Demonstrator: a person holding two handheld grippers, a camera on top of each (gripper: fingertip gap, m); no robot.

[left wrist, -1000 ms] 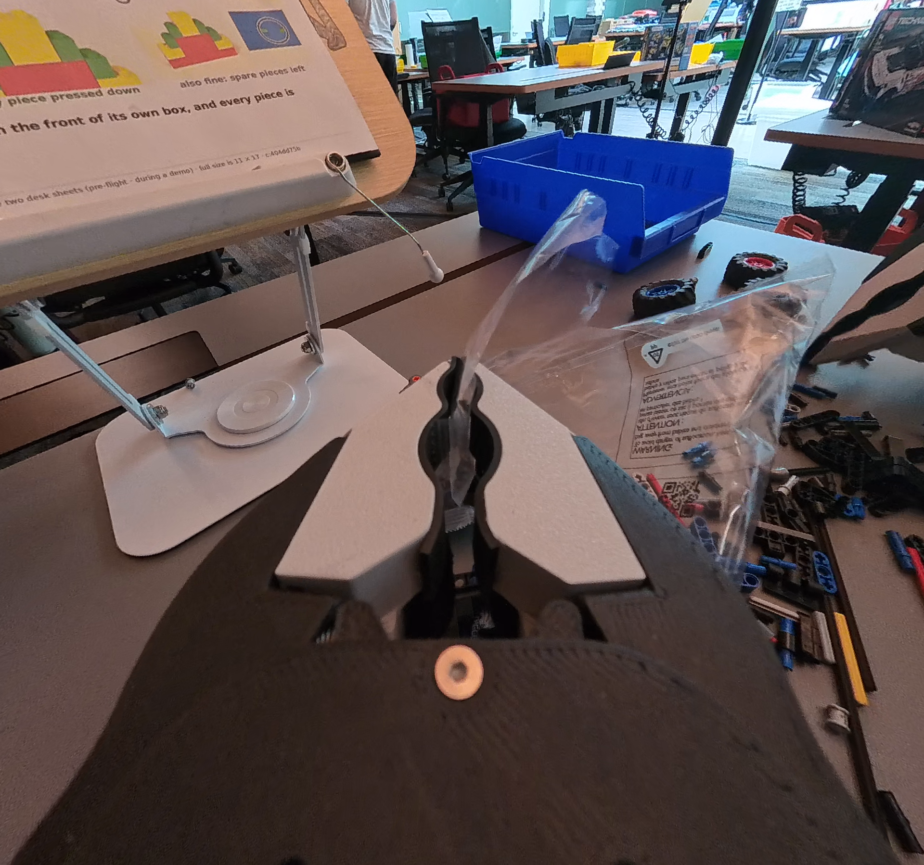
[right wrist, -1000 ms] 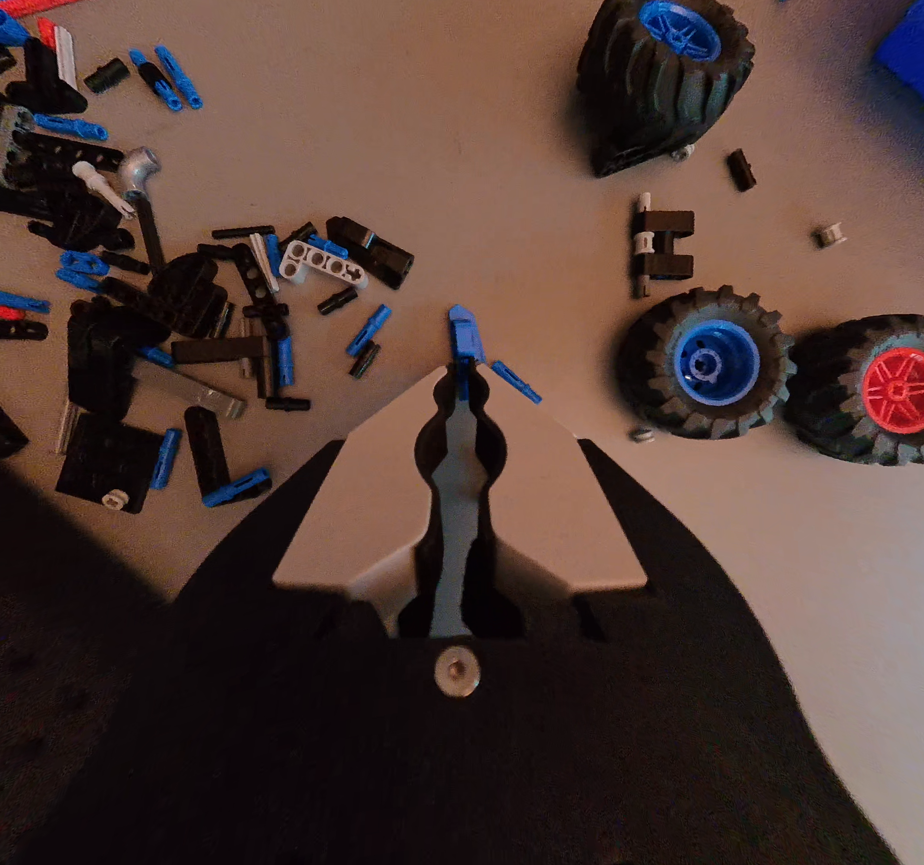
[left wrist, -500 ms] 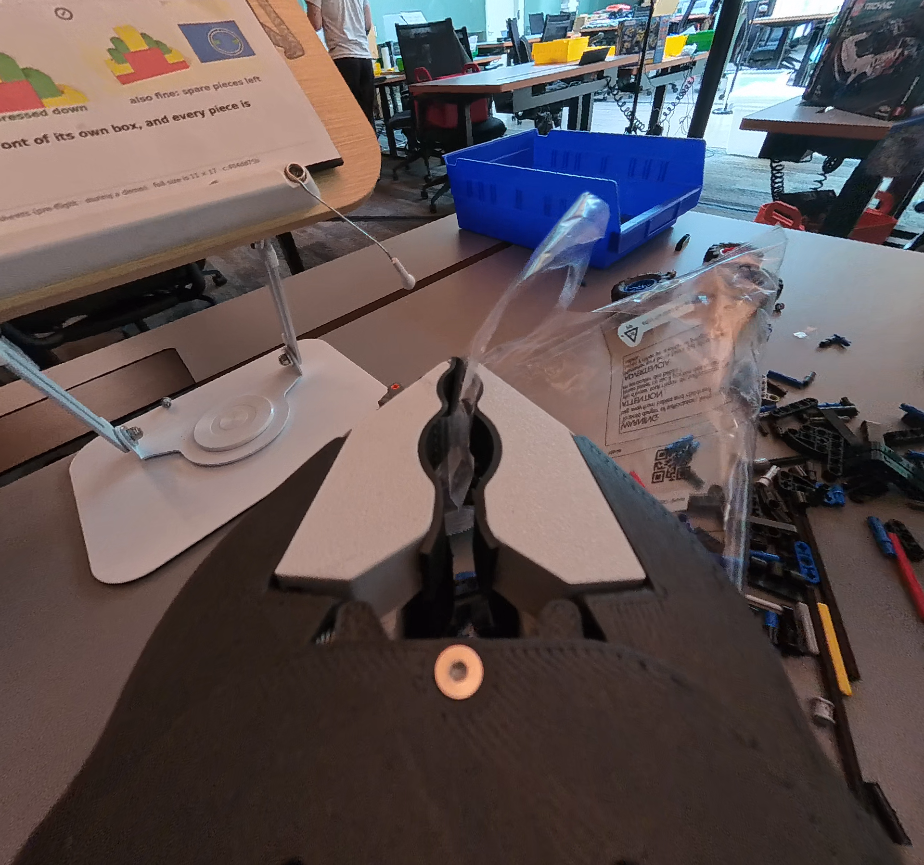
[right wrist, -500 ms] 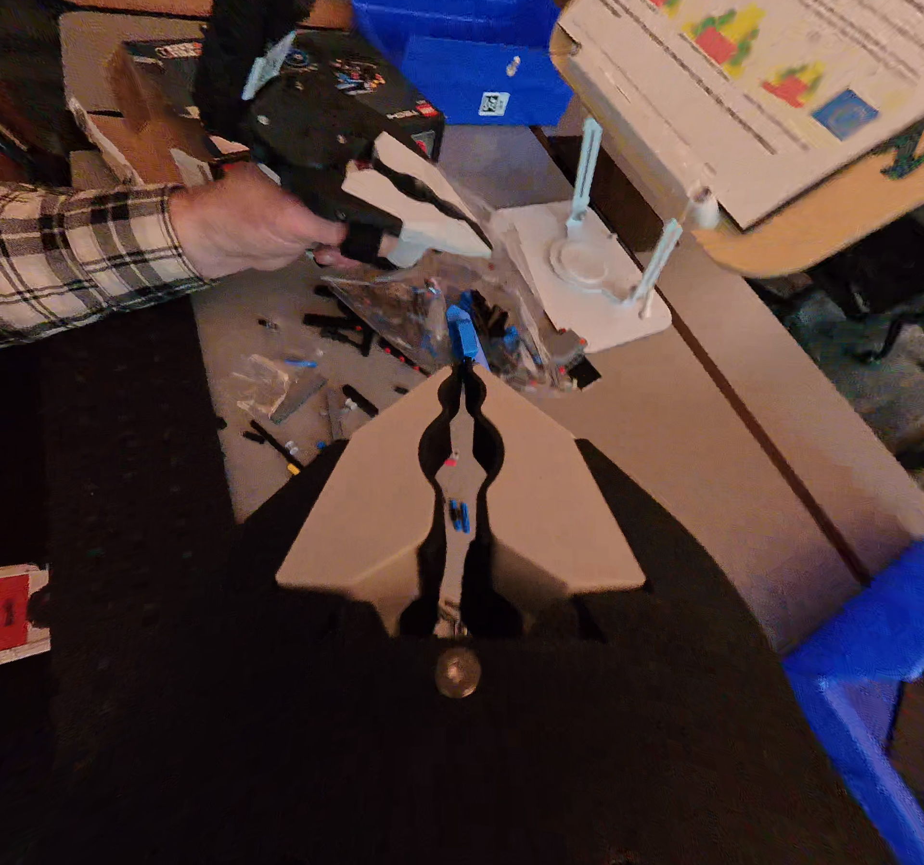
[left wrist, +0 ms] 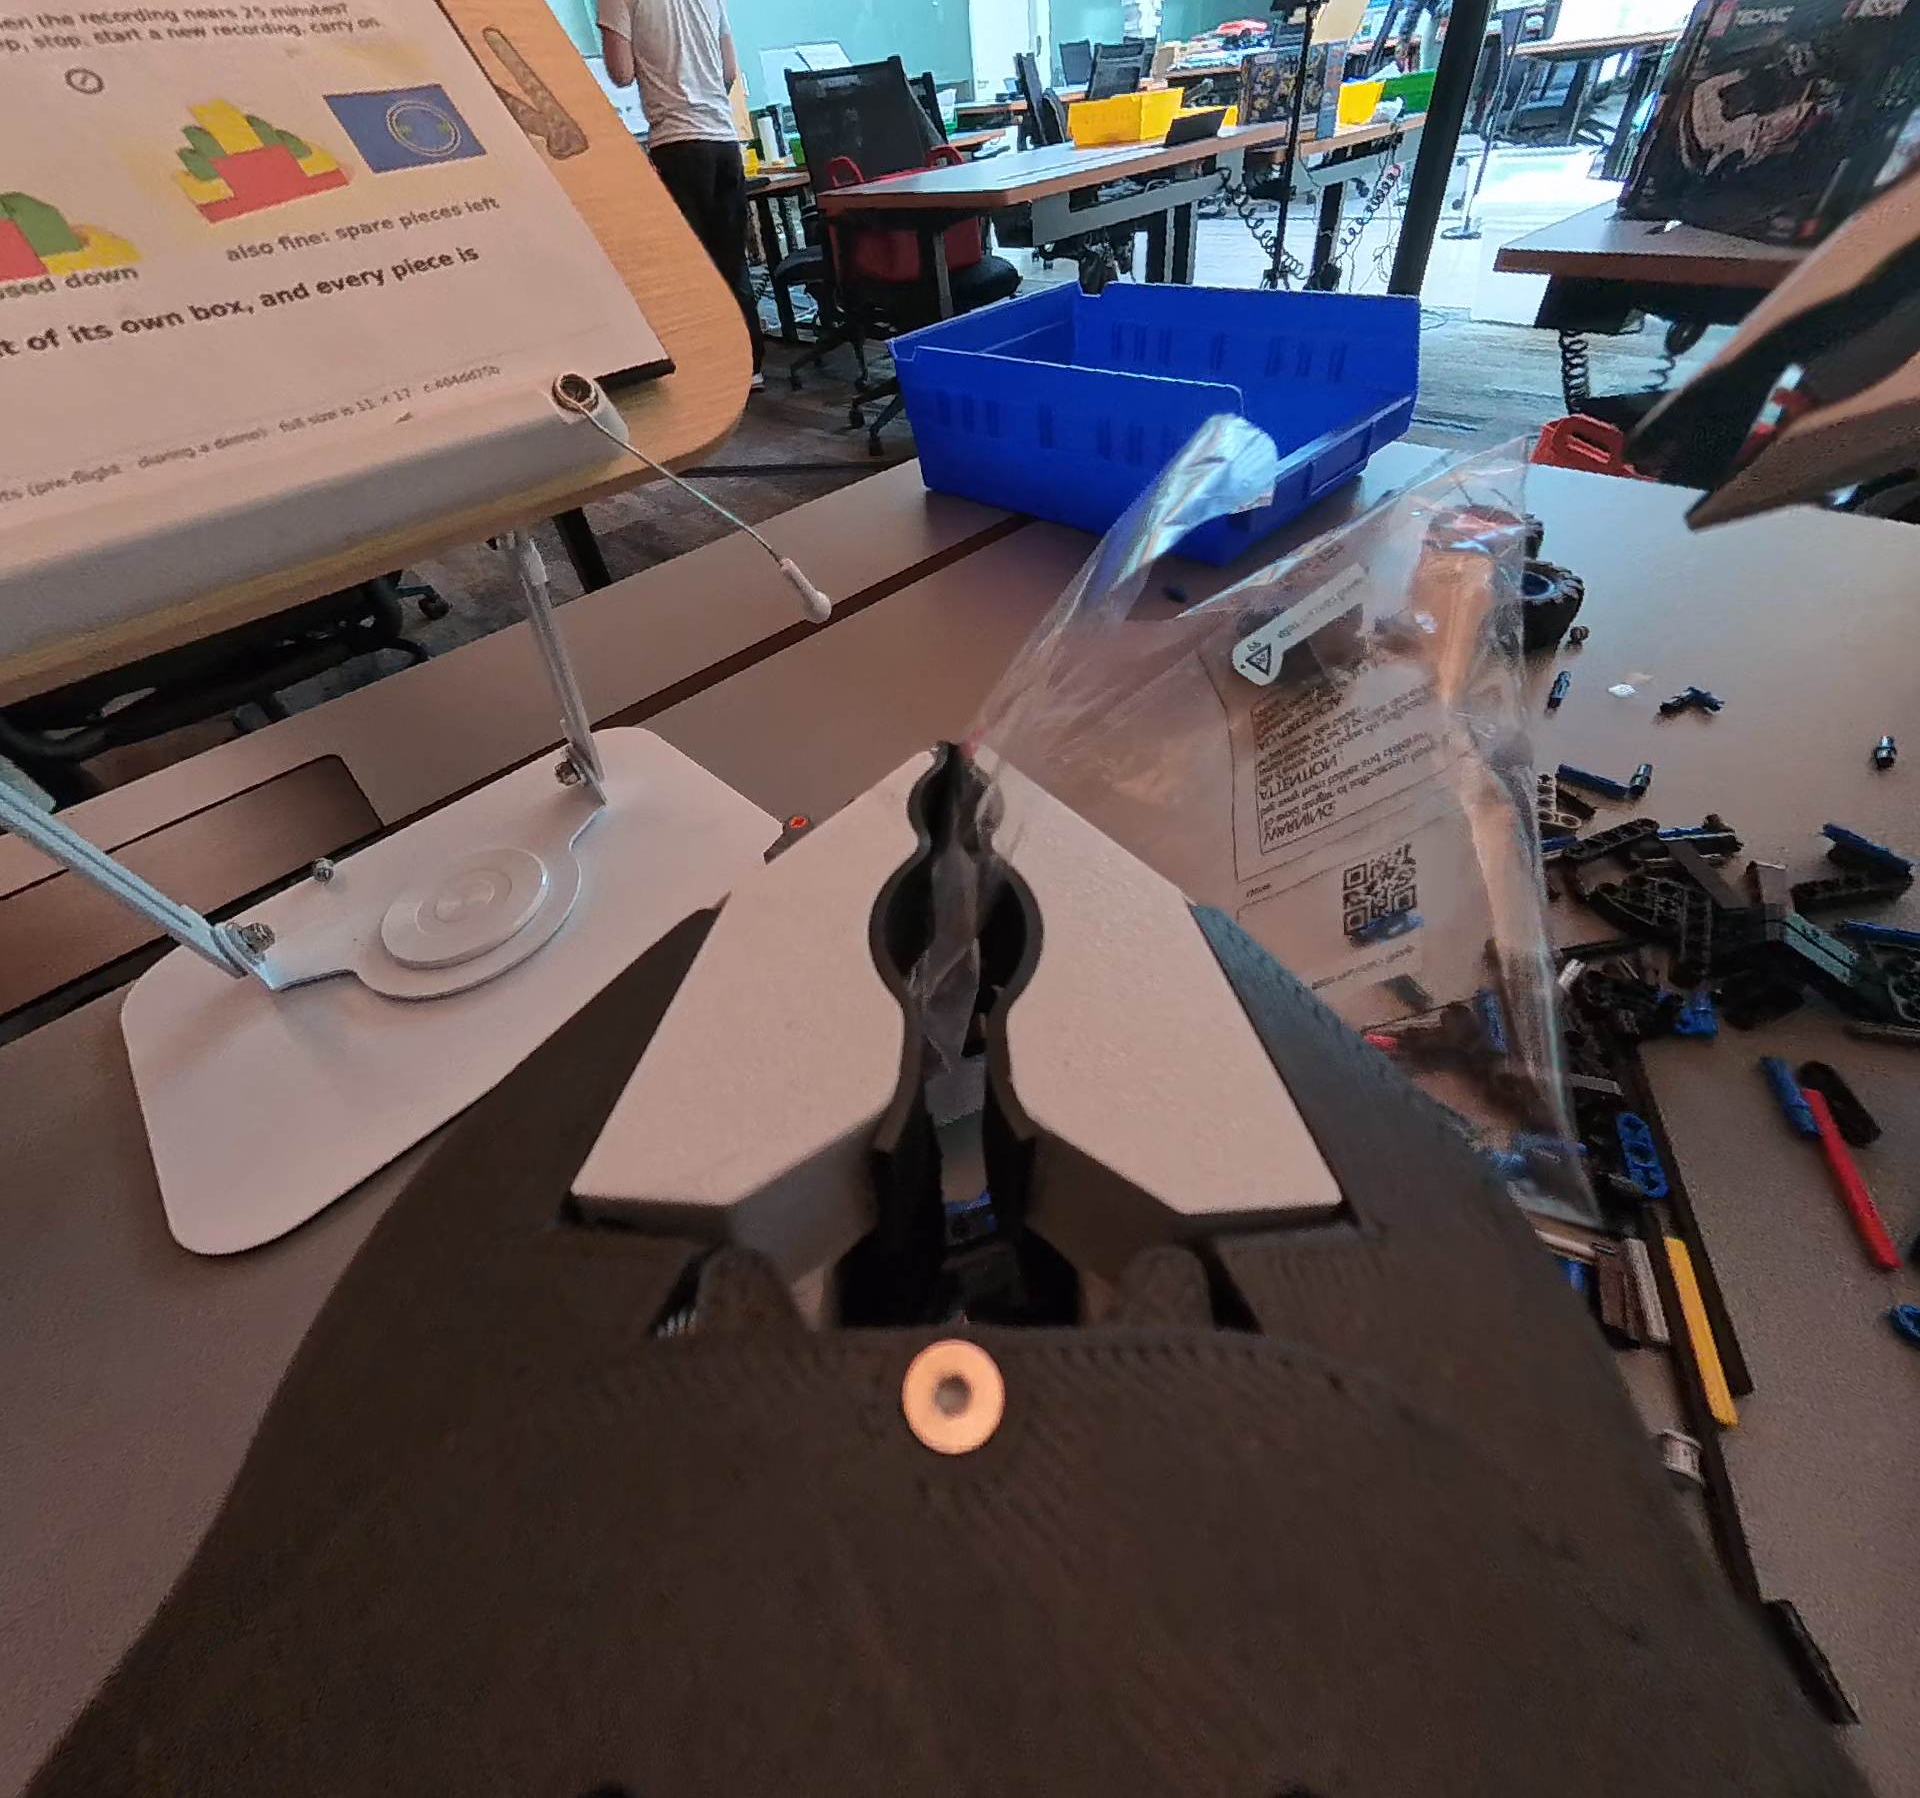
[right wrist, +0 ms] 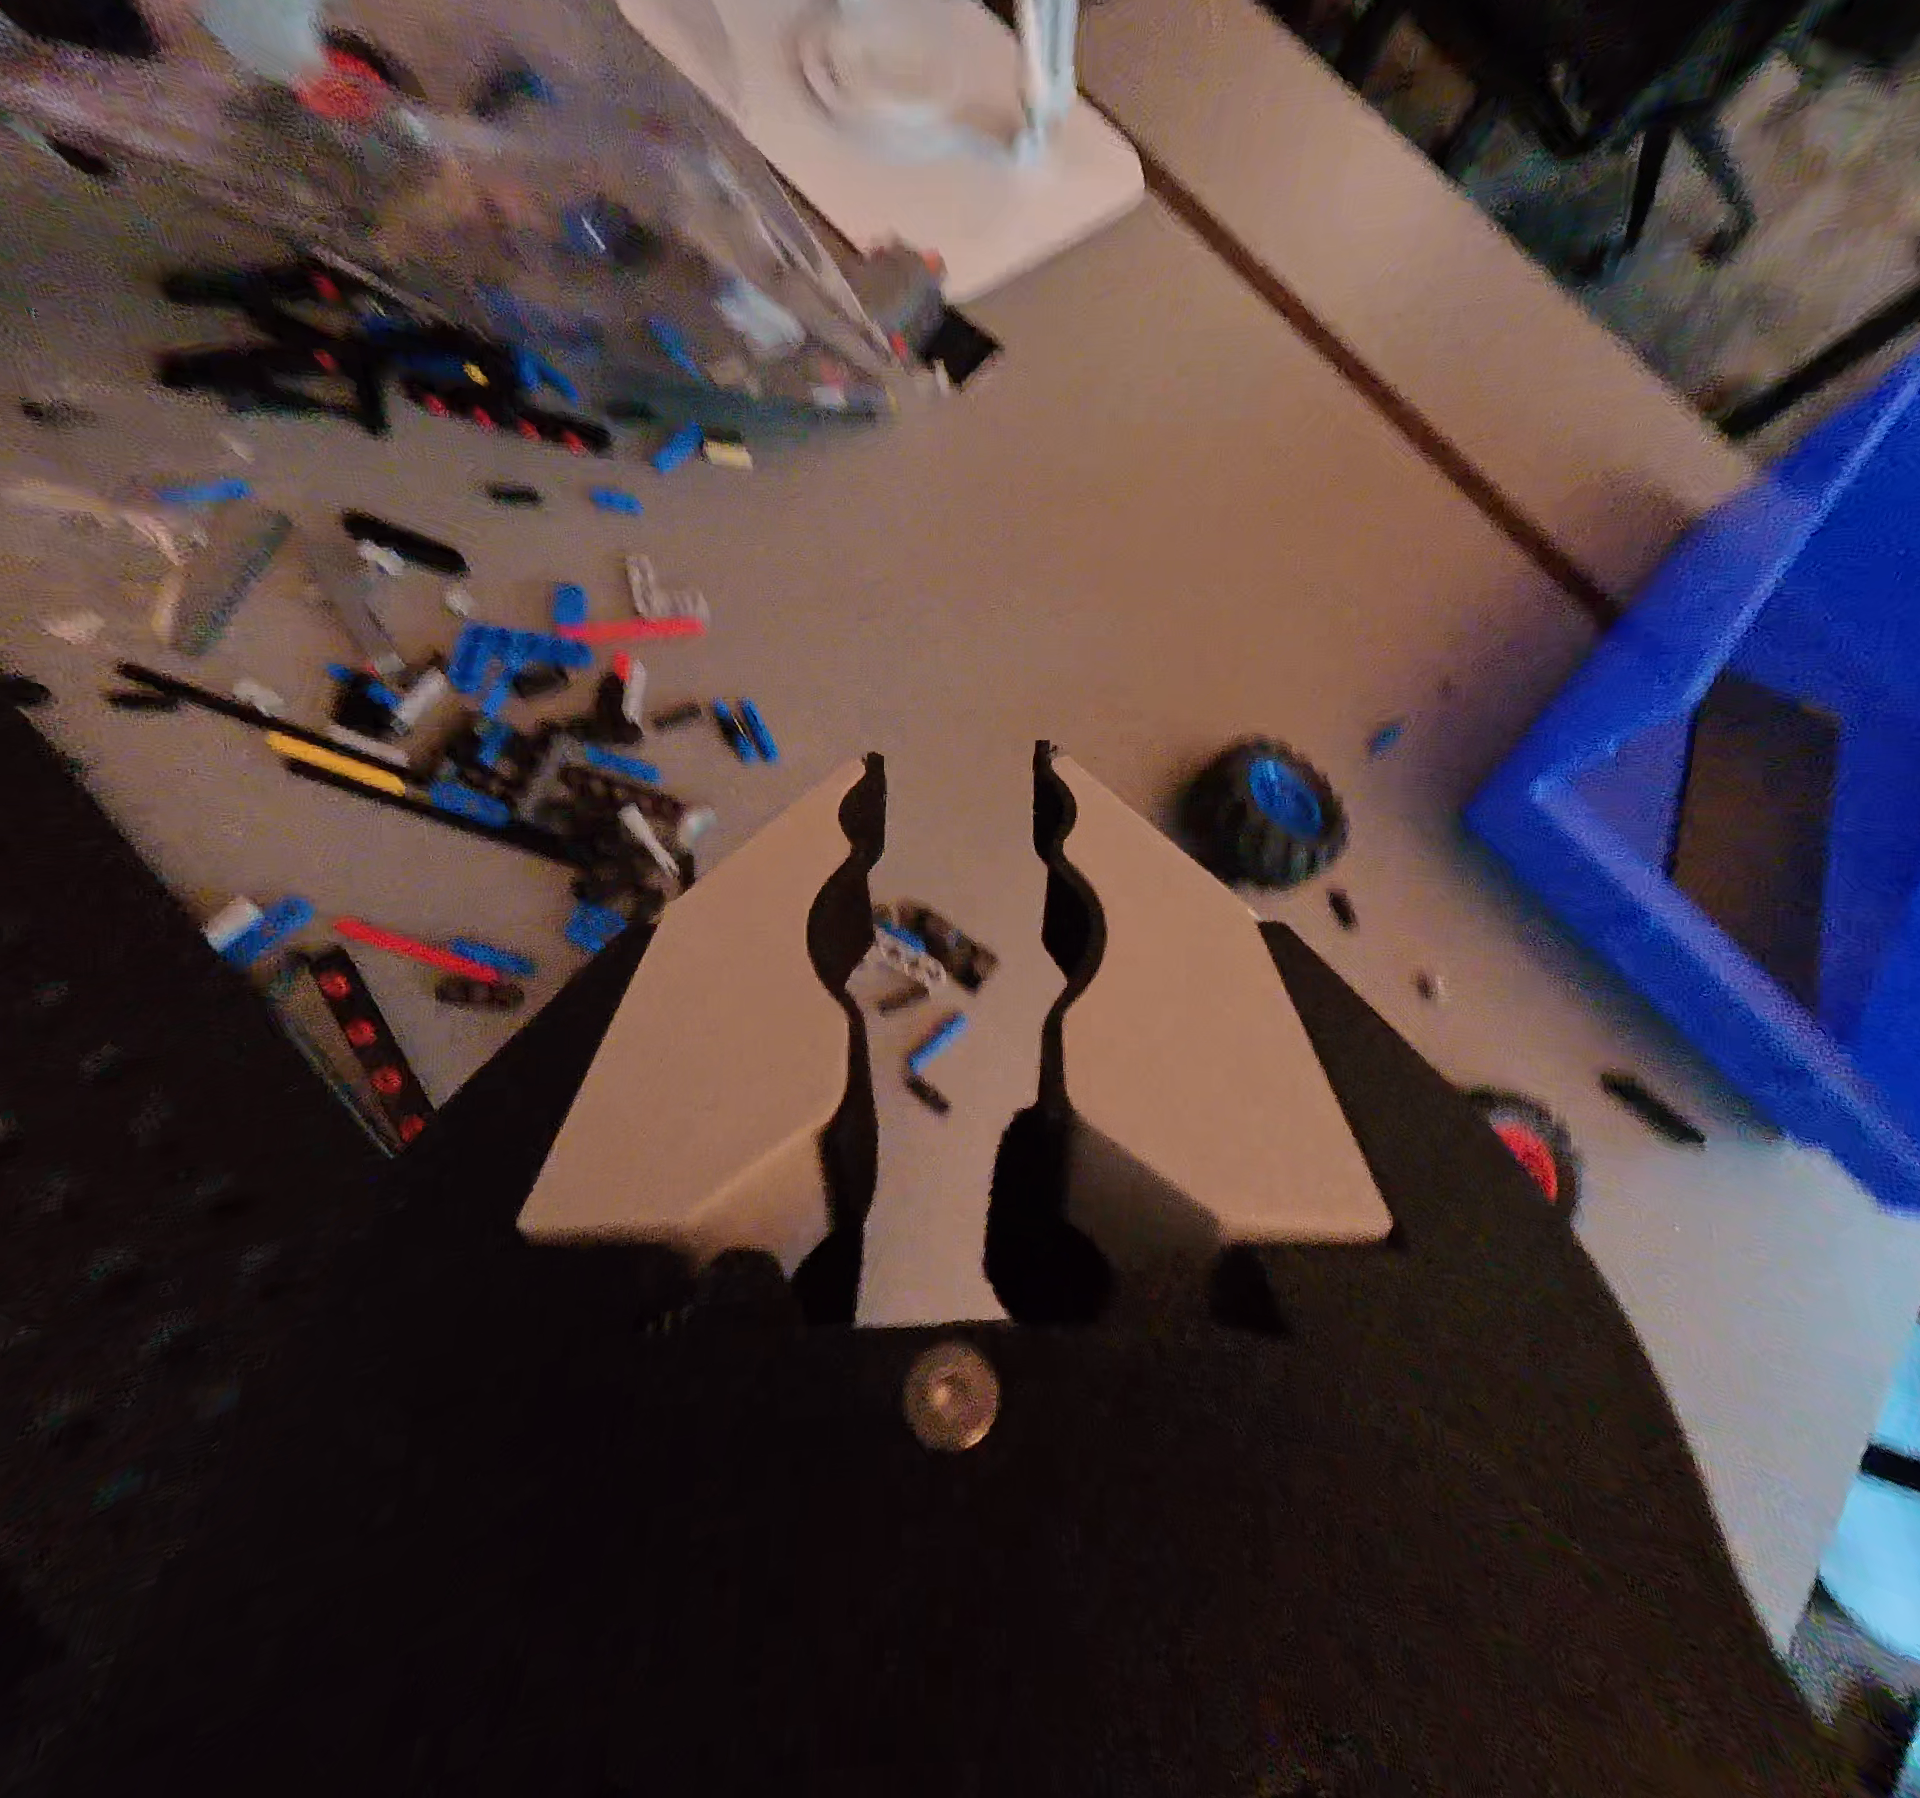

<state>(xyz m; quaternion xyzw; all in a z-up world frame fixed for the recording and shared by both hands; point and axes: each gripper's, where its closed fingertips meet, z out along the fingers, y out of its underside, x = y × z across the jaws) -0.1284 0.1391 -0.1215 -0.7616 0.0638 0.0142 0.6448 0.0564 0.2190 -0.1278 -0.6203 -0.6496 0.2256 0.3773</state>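
While the left gripper (left wrist: 961, 761) pinches a gathered corner of the clear plastic bag (left wrist: 1351, 813), its fingers (left wrist: 790, 1000) are clamped tight on the film, and the bag fans out ahead and to the right of them, hanging above the bench (left wrist: 312, 1436) with its lower edge close over the pile of small building pieces (left wrist: 1714, 948). A few pieces sit inside the bag near that low edge. Over on the other side, the right gripper (right wrist: 956, 761) hangs above the bench with its fingers (right wrist: 717, 1000) parted and nothing between them; through the gap you see loose bits lying on the surface below, a short blue pin (right wrist: 935, 1042) among them. From this gripper the bag (right wrist: 582, 221) lies ahead and to the left, well apart, blurred in the right wrist view, so its mouth cannot be made out. The left gripper is plainly the one that has the bag. Around them: a blue bin (left wrist: 1153, 398) at the far edge, to the right gripper's right (right wrist: 1766, 761); a black tyre with a blue hub (right wrist: 1262, 813) just beside the right fingertips; a red-hubbed wheel (right wrist: 1527, 1156) nearer the bin; the white base of a document stand (left wrist: 343, 1000) to the left of the left gripper, with a printed sheet (left wrist: 239, 169) propped above. Scattered black, blue and red pieces (right wrist: 499, 740) spread between the right gripper and the bag
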